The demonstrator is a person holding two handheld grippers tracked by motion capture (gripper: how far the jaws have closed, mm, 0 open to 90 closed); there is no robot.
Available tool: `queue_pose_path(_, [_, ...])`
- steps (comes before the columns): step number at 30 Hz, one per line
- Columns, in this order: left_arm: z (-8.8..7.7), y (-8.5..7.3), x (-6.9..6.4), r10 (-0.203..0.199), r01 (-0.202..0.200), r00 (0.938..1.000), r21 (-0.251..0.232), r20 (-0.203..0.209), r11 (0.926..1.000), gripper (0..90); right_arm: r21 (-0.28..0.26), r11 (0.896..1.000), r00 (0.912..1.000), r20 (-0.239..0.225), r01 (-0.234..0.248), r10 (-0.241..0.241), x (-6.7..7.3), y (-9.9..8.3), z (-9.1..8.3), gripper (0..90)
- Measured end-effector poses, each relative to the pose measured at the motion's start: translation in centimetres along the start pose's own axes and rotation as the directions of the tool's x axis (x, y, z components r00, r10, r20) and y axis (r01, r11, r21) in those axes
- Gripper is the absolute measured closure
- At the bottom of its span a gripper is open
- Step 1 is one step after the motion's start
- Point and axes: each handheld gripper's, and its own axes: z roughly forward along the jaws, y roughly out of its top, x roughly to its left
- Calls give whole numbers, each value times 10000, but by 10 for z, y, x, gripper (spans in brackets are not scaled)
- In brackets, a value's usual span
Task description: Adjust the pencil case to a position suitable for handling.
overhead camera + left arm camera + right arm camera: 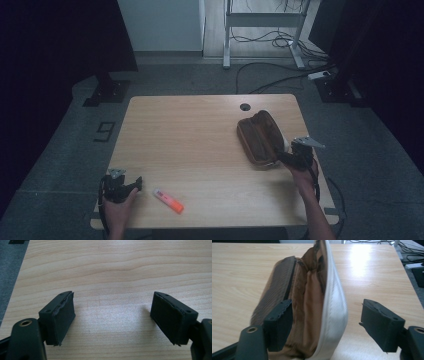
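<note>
Straddling the open brown pouch (312, 302) with the right claw (324, 325).
Standing wide, one jaw inside the mouth, the other outside its pale wall, gripping nothing; left claw (112, 317) hovering agape, empty, marker (168, 200) lying just beside it.

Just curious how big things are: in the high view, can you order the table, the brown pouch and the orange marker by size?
1. Table, far the largest.
2. Brown pouch.
3. Orange marker, the smallest.
</note>
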Motion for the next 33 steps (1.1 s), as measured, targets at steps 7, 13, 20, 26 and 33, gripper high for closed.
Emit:
queue_pose_path(7, [0,0,0,0,0,10000,0,-1,10000,194,33,9994,9994,-25,-331,331,-10,-1,21,357])
queue_pose_path(13, [0,0,0,1,-1,10000,-3,2,10000,194,-126,9999,9990,-441,-52,46,-10,-2,32,612])
queue_pose_path(20, [0,0,0,20,-20,10000,-3,14,10000,193,243,9988,9967,-686,-417,433,-19,-6,36,754])
queue_pose_path(26, [0,0,0,14,-14,10000,-3,17,10000,193,205,9971,9934,-870,-732,747,-24,-7,35,815])
queue_pose_path(33, [0,1,0,37,-37,10000,17,34,10000,193,213,9947,9886,-1100,-1011,1028,-30,-8,35,822])
